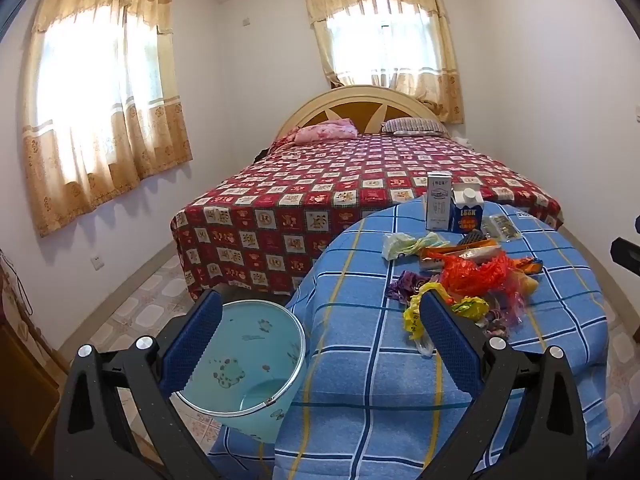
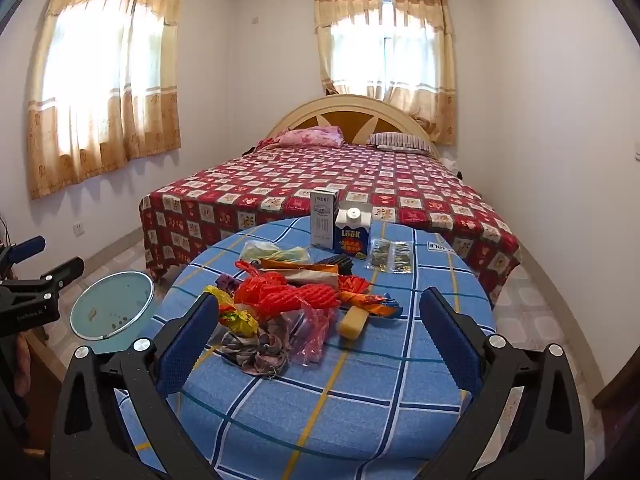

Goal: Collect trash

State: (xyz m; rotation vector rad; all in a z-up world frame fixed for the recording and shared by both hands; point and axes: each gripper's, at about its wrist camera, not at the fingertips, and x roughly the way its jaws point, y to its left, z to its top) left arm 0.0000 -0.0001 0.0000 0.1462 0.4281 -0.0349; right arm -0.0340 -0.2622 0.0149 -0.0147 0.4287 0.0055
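Observation:
A pile of trash (image 2: 296, 300) lies on the round table with a blue checked cloth (image 2: 360, 380): orange-red plastic netting (image 1: 476, 272), yellow wrappers (image 2: 236, 314), a purple rag (image 2: 256, 346), a yellow block (image 2: 354, 322). Two cartons (image 2: 340, 226) stand behind it, also in the left wrist view (image 1: 452, 204). A light blue bin (image 1: 244, 364) stands on the floor left of the table; it also shows in the right wrist view (image 2: 112, 304). My left gripper (image 1: 320, 312) is open and empty above the table's left edge. My right gripper (image 2: 316, 312) is open and empty, just short of the pile.
A bed with a red patterned cover (image 2: 320, 184) stands behind the table. Two clear sachets (image 2: 390, 256) lie right of the cartons. The left gripper's body (image 2: 32, 292) shows at the right wrist view's left edge. Tiled floor (image 1: 136, 312) surrounds the table.

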